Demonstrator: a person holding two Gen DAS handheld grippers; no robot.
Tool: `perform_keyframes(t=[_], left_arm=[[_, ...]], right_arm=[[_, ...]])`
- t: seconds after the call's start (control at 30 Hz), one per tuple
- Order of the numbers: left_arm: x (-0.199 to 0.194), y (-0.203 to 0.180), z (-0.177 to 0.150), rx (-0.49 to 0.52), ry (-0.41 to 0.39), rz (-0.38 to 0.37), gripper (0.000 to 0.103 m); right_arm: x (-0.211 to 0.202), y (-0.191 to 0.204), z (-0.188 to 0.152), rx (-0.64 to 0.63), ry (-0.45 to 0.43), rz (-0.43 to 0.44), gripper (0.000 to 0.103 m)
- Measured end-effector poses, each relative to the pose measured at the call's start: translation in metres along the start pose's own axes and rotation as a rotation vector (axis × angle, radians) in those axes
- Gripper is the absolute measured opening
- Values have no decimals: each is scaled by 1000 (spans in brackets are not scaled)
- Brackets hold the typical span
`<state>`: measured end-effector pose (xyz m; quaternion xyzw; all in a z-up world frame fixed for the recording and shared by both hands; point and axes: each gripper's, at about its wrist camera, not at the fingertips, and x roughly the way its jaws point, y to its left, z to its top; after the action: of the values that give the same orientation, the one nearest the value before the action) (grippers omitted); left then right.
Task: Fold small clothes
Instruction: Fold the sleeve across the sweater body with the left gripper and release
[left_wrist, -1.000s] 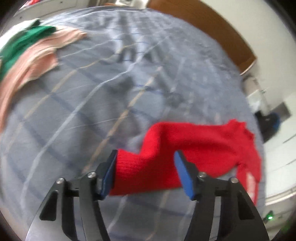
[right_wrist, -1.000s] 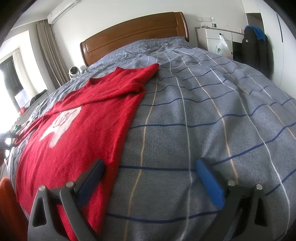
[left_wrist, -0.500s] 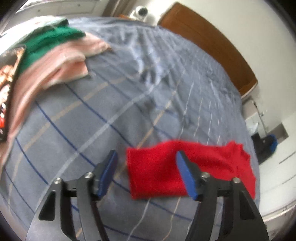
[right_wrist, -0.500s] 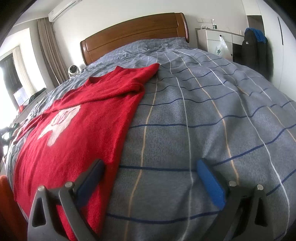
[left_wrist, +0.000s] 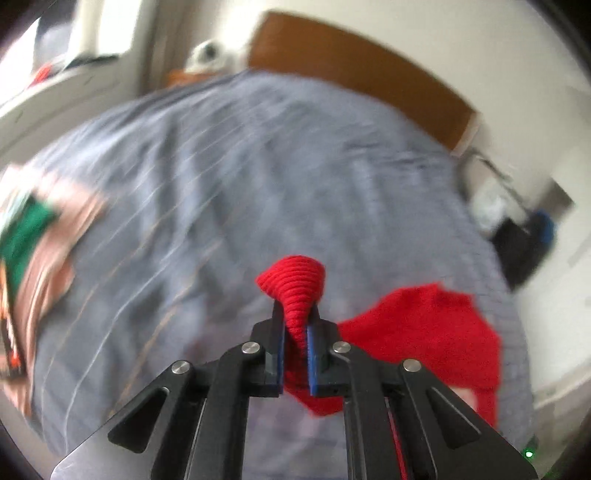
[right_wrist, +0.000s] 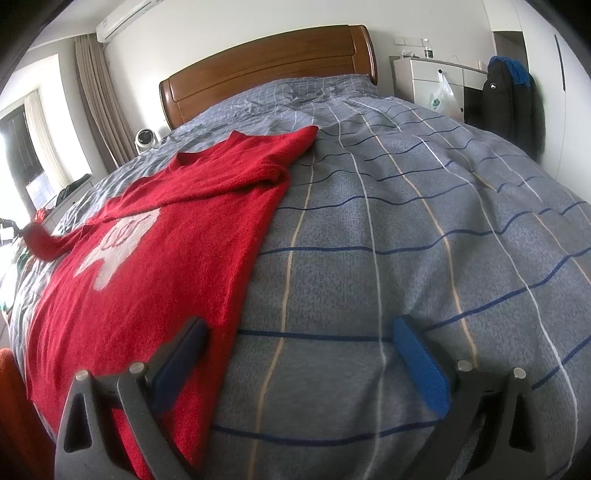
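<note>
left gripper (left_wrist: 295, 328): clamped on a ribbed cuff of the red sweater (right_wrist: 155, 258), cuff lifted off the bed (right_wrist: 424, 229) | red sweater: spread flat on the bed's left half, white motif up | right gripper (right_wrist: 301, 354): jaws wide apart, low over the sweater's near edge, holding nothing

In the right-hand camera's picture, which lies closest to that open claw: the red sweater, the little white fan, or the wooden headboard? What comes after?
From the right gripper, nearest first:
1. Red sweater, at its left finger.
2. White fan, far left, beside the bed.
3. Wooden headboard, at the bed's far end.
</note>
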<state>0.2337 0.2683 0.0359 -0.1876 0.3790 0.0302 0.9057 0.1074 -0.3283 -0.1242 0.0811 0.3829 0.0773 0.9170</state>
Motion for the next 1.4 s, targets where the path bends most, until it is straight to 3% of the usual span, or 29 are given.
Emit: perform_keyframes(t=[0.2,0.3,0.43,0.5,0.57,0.6,0.73,0.83,0.9,1.0,1.4], left_arm=[[4,-160,20,195,-19,-193,7],[27,-229,1,283,12,-260,7],[74,-305,-49,392,86,-308,8],[97,-327,-73,453,132,-282,18],[123,-349,-114,556,165,-152,45],[130,-353,-130,597,169,-88,64],[107,-347,-171,704,83,23,83],[57,-339,-189,749,-59,107,97],[33,-338,-193,760,-135,147,100],[3,-336,-195,748,-185,188,101],[-74,-323,-201,650,-203,134,101]], right_arm=[[-1,-1,0,1,5,3,100],[-1,-2,-1,0,7,5,100],[-2,-2,-1,-3,8,8,100],[-3,-2,-2,-3,8,9,100],[-3,-2,-2,-3,8,12,101],[-3,-2,-2,-3,8,13,101],[-4,-2,-2,-4,10,15,101],[-3,0,-2,-10,13,14,103],[-3,0,-2,-15,13,10,103],[-3,2,-1,-16,12,6,103],[-2,5,-3,-31,-3,-12,103]])
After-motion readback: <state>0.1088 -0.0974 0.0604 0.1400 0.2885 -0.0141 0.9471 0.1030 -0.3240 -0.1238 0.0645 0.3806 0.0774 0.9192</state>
